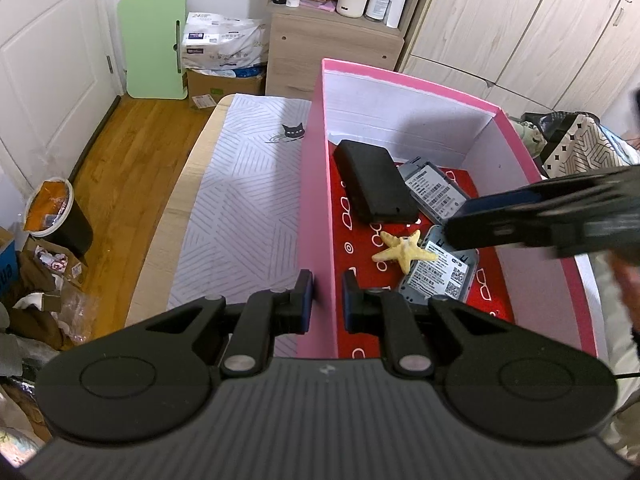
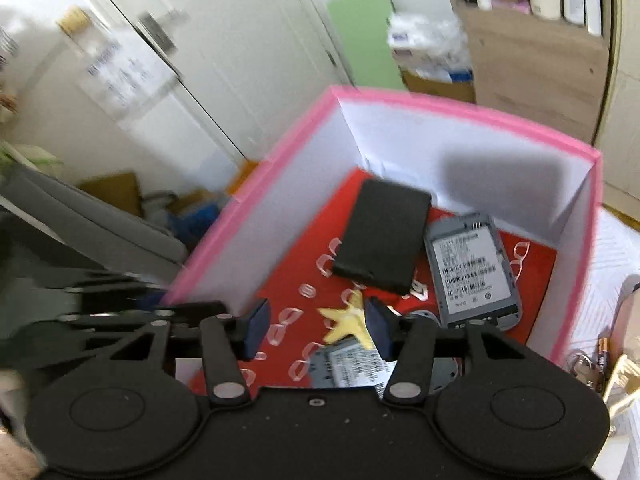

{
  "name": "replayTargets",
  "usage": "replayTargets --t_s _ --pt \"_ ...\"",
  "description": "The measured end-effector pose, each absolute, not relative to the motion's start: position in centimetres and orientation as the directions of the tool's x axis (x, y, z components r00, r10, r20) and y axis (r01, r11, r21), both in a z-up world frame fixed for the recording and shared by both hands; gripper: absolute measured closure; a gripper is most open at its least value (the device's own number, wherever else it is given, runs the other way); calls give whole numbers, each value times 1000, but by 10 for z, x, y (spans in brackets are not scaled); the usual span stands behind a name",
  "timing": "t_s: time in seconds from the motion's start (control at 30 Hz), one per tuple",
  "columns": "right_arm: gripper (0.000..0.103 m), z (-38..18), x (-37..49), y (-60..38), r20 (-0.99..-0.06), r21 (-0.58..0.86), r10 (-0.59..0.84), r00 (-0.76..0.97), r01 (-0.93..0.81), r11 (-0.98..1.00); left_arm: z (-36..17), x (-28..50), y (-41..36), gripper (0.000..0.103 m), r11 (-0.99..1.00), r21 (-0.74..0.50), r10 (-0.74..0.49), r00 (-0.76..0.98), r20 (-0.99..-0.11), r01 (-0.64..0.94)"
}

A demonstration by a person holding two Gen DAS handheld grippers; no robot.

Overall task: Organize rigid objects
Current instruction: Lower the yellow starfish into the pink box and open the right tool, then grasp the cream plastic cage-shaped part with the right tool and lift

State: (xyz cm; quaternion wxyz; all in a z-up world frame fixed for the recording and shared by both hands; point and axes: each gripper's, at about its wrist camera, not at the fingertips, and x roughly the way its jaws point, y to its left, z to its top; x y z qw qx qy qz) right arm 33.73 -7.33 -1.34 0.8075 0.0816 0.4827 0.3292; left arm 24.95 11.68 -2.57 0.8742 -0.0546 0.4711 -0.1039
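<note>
From my left wrist camera, my left gripper pinches the near wall of the pink box. Ahead of it, inside, lie a yellow starfish, a black case and two grey devices. My right gripper reaches in from the right.

From my right wrist camera, my right gripper stands spread and empty above the box floor; the starfish lies below its fingers, the black case beyond.

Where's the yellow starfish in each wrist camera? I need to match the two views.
Left wrist: starfish lies on the red floor of the pink box, right of centre, beyond the left gripper.
Right wrist: starfish sits low centre, just beyond the right gripper.
Shared landmark: the black case beyond it.
</note>
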Motion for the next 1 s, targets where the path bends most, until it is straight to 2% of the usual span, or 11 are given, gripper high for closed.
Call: replayTargets --t_s 0.27,0.37,0.5,0.7,0.87,1.0 --pt "41 25 285 -131 -642 284 535 549 -478 831 -26 251 115 90 974 -185 -228 528 -818 133" --pt "41 24 270 -154 -628 263 517 582 -466 845 -26 250 113 90 975 -179 -221 532 -817 131" --pt "41 12 252 -187 -618 246 468 632 -410 878 -26 250 115 90 974 -191 -227 532 -816 124" --pt "41 -11 233 -217 -581 91 327 745 -340 936 -27 251 121 90 968 -225 -251 525 -813 115" --pt "41 -41 238 -229 -567 87 313 762 -322 943 -27 250 117 90 972 -205 -234 529 -816 113" --pt "41 -63 250 -218 -576 26 288 765 -335 942 -26 250 114 90 976 -190 -218 525 -822 109"
